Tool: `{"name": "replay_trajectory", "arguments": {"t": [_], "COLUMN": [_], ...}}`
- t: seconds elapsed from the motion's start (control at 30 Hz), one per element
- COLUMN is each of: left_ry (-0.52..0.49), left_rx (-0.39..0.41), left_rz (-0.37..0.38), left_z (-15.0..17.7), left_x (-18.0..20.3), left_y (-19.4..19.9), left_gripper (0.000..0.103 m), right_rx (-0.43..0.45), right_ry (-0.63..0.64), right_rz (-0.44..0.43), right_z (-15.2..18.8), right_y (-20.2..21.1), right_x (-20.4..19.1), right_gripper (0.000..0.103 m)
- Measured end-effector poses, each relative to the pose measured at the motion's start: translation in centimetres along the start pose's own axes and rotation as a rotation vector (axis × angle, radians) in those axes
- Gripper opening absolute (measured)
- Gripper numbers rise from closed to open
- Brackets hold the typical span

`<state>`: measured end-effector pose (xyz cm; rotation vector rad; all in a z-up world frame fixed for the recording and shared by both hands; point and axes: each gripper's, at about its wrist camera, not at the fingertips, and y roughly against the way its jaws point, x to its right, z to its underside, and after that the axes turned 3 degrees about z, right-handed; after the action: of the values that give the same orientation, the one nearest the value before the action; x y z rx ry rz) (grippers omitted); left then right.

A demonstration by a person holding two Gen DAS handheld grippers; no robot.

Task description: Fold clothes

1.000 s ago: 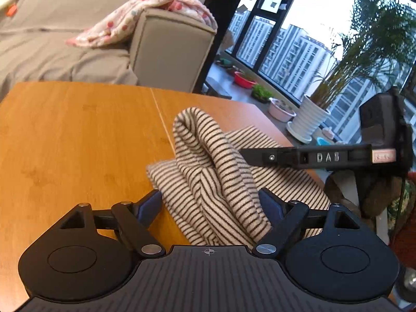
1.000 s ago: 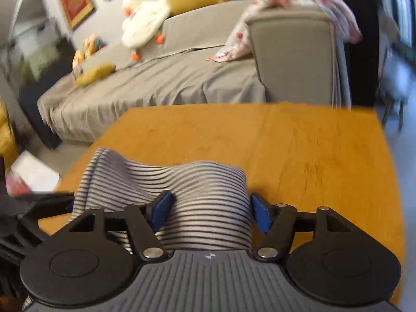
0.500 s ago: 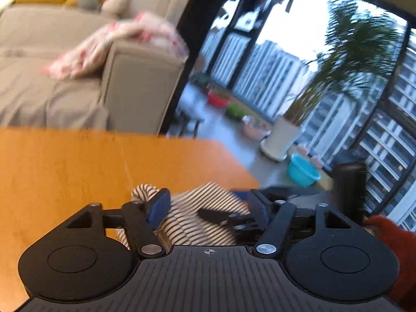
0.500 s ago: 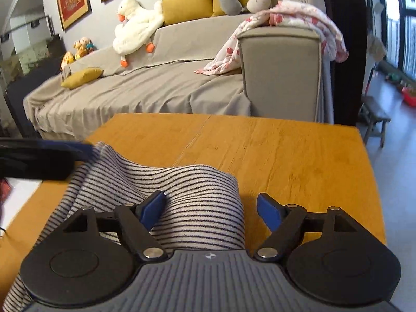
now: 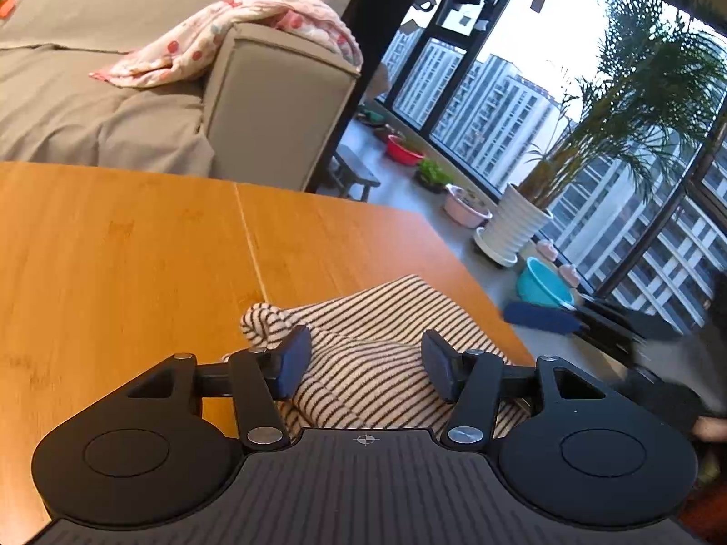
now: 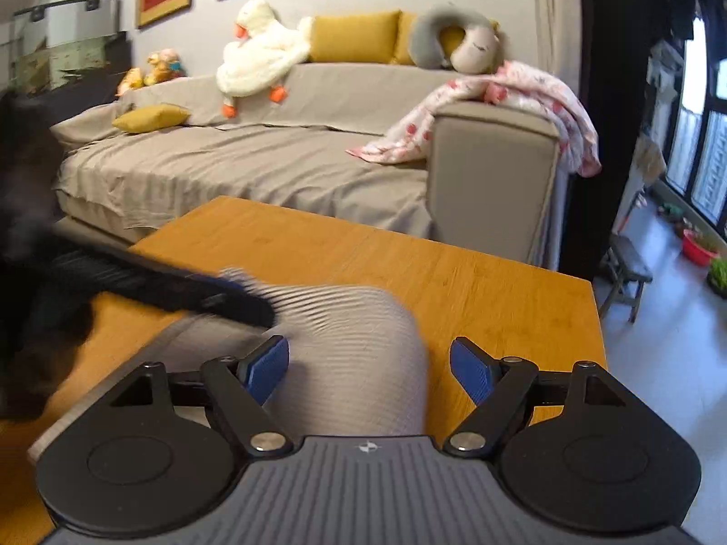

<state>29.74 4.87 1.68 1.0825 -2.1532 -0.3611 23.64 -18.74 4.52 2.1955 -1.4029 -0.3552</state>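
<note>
Orange wooden table (image 5: 136,250) under us, grey sofa (image 6: 254,168) beyond, potted palm (image 5: 518,222) by window. Striped garment (image 5: 377,359) bunched at table's near edge. Left gripper (image 5: 365,359) jaws closing around fold (contact unclear). Right gripper (image 6: 369,365) gapes, cloth between, unpinched.

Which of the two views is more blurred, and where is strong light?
Right wrist view: motion blur smears the striped cloth and the other gripper's dark finger. Left wrist view: mostly sharp; bright window overexposed, straight frames bent by fisheye.
</note>
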Motion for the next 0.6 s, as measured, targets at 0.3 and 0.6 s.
{"name": "replay_trajectory", "arguments": {"t": [0.3, 0.6], "left_ry": [-0.001, 0.07], "left_rx": [0.0, 0.09], "left_rz": [0.003, -0.079], "left_z": [0.1, 0.9], "left_x": [-0.1, 1.6], "left_y": [0.0, 3.9], "left_gripper": [0.059, 0.079], "right_rx": [0.047, 0.033], "right_ry": [0.063, 0.122], "right_rz": [-0.087, -0.042], "right_z": [3.2, 4.4], "right_y": [3.7, 2.6], "right_x": [-5.1, -6.1], "right_gripper": [0.079, 0.08]}}
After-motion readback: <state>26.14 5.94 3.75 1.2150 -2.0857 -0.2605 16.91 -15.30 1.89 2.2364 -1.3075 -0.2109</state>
